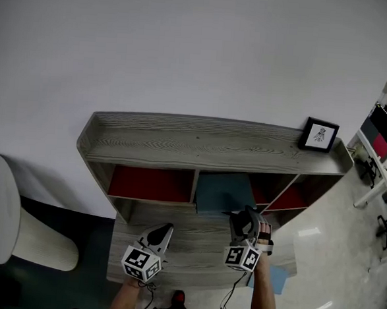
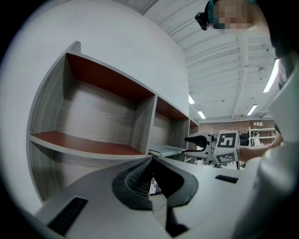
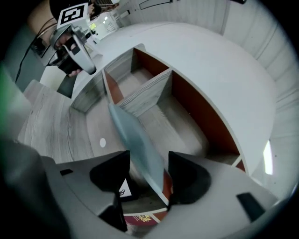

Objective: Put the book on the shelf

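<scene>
Book (image 1: 222, 192), its near edge hidden behind the right gripper (image 1: 241, 215), stands tilted in the middle of the shelf's (image 1: 214, 147) three compartments, cover print too blurred to read. Right gripper's jaws sit spread either side, not clamping it. Left gripper (image 1: 166, 229) hangs alongside, jaws closed, empty. One framed picture (image 1: 321, 135) tops the shelf.

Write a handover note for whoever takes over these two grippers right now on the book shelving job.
Left gripper: shut, empty, in front of the shelf.
Right gripper: open, with the book between its jaws but not clamped.
Book: in the shelf's middle bay, tilted.
Done: book is in the bay.
Left: draw the right gripper clear, then probably check that the book sits steady.
</scene>
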Available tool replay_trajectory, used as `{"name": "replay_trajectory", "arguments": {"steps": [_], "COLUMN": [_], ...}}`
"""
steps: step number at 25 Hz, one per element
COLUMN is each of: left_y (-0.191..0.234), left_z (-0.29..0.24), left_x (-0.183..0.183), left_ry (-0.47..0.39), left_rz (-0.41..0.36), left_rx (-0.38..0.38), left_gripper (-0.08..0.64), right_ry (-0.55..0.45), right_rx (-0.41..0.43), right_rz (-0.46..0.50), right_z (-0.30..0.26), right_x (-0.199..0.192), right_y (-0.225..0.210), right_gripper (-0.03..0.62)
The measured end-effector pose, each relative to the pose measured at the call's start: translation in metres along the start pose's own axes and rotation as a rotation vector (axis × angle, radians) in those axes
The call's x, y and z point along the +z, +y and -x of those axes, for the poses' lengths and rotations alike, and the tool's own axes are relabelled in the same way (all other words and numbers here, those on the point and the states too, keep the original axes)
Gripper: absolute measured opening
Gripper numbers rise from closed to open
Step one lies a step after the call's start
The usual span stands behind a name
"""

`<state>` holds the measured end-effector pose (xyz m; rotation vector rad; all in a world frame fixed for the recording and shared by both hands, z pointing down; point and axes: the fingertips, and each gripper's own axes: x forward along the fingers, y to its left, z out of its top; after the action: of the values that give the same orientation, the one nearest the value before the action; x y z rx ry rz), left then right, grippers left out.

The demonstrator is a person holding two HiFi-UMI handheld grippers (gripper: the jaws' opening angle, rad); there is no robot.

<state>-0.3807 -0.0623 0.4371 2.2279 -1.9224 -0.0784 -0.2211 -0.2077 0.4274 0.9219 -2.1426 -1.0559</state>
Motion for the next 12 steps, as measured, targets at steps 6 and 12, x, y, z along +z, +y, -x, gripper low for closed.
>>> {"name": "replay_trajectory", "arguments": {"steps": [6,12], "left_y": [-0.050,-0.121], "left_z": [-0.017,-0.035], "left_x": [0.010,0.017], "left_ry": [-0.002,-0.015], "left_rz": [-0.043,-0.053], "left_rx": [-0.102,-0.225], "left_gripper": [0.006,0.006], "right_ry": [-0.030,-0.113], "right_rx": [-0.121,-0.227], "right_rz": [-0.324,-0.560], "right_z": [0.067,0.145], "right_x": [-0.008,-0.041], "right_y": [-0.055,-0.097], "right_gripper": [0.272,0.189]}}
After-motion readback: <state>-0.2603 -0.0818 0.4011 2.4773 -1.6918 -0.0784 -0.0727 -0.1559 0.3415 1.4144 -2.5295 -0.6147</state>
